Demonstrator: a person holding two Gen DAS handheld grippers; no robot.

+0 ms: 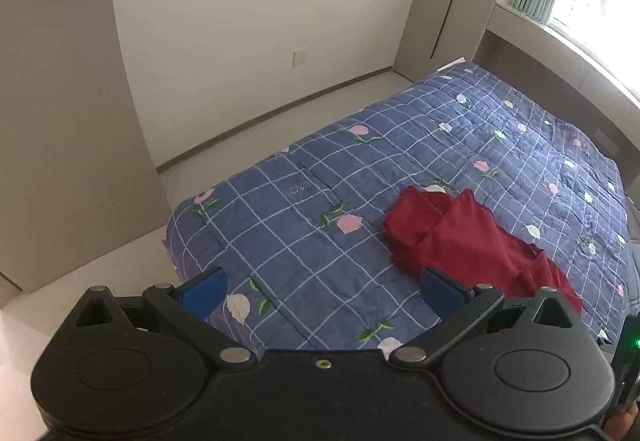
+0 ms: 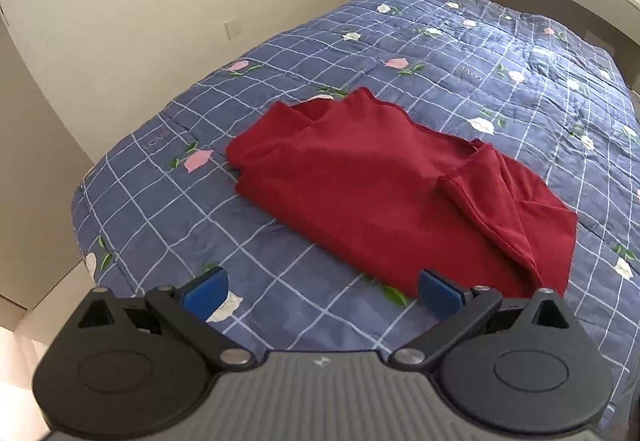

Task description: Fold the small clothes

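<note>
At the left of the scene, the left gripper hovers over the near edge of the bed, its jaws wide apart with nothing between them; only blue checked quilt shows in the gap. From this gripper the red garment lies ahead and off to the right, clear of the jaws.

Moving right, the garment sits crumpled and partly doubled over on the quilt, not yet folded flat. Its long axis runs diagonally, from a far-left end toward a near-right end where a stitched hem curls over loose folds.

Further right, the right gripper also has its jaws spread wide and empty. The garment's near edge lies just ahead of its right jaw, almost touching in this view, so this gripper is judged the nearer of the two. The near-right end looks easiest for it to reach, while the left gripper would have to shift right and forward to take the far-left end.
</note>
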